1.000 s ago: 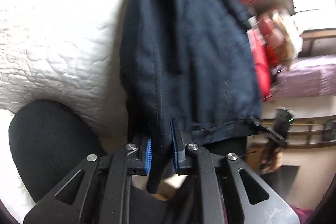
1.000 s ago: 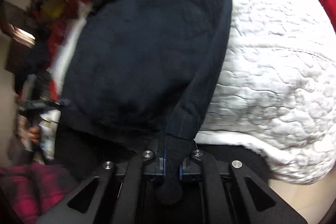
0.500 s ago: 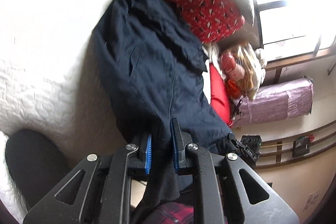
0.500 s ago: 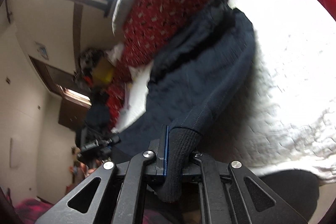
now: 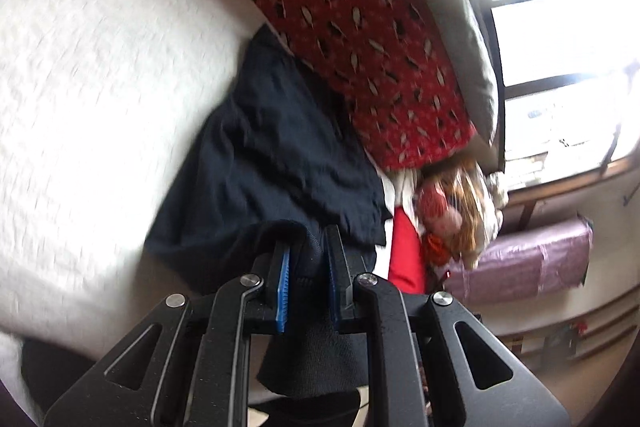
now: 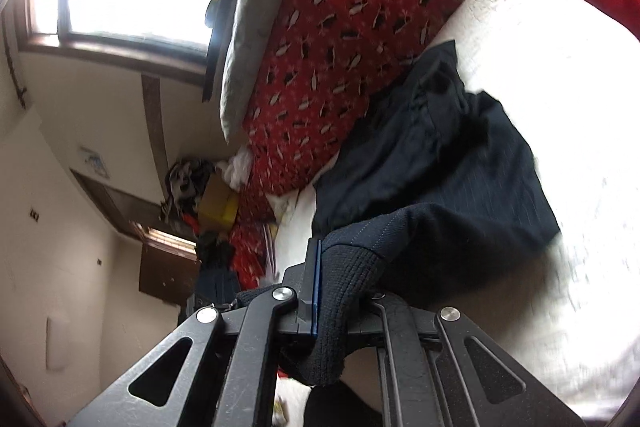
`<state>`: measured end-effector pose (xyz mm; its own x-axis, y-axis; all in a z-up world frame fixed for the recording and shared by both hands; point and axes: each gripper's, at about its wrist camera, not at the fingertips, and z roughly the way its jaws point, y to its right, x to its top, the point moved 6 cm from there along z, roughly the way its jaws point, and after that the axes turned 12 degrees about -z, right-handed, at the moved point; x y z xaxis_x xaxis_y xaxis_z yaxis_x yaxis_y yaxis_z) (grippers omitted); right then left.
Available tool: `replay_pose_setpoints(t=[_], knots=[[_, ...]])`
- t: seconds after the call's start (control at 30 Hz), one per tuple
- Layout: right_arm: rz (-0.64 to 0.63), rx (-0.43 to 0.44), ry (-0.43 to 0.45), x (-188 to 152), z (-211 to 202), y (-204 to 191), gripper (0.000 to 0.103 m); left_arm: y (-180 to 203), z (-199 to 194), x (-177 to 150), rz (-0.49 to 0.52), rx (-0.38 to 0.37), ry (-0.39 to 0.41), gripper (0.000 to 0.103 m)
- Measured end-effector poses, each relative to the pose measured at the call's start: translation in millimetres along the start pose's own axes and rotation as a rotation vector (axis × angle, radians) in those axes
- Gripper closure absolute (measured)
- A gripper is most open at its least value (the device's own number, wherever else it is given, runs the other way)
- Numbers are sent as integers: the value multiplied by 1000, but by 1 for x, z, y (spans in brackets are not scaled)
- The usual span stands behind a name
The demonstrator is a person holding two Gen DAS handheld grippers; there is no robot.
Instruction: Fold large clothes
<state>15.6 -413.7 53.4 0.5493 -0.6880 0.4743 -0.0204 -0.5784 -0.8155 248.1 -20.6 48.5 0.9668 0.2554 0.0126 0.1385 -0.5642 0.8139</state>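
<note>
A dark navy garment (image 5: 264,163) lies on a white quilted bed (image 5: 88,99), its far end against a red patterned pillow (image 5: 360,27). My left gripper (image 5: 307,259) is shut on a ribbed cuff of this garment, which hangs down between the blue pads (image 5: 282,291). In the right wrist view the same navy garment (image 6: 448,163) stretches over the white bed (image 6: 560,99). My right gripper (image 6: 340,275) is shut on the other ribbed cuff (image 6: 340,307), lifted above the bed. Both views are tilted and blurred.
A grey pillow (image 5: 452,15) leans behind the red one, under a bright window (image 5: 560,39). A heap of toys and a red cloth (image 5: 408,247) lies beside the bed, near a purple wrapped bundle (image 5: 532,259). Cluttered shelves (image 6: 200,195) stand against the cream wall.
Both grippers rose and tipped upward with the cuffs in them. The garment, close before the cameras a second ago, now lies farther off and bunched, and the pillows and window have come into view.
</note>
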Motion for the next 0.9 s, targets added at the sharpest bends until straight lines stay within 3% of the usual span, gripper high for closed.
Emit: replay_pose_setpoints(t=[0.33,0.73,0.83,0.9], knots=[[73,-24,57,87,73,44,98,17,80,96,-72,33,21,90],[140,-110,104,177,166,114,98,33,164,180,-89,137,58,90],[170,-149,110,186,184,134,98,21,183,197,-168,174,54,87],[240,-195,93,184,196,157,92,8,192,203,-255,162,23,87]])
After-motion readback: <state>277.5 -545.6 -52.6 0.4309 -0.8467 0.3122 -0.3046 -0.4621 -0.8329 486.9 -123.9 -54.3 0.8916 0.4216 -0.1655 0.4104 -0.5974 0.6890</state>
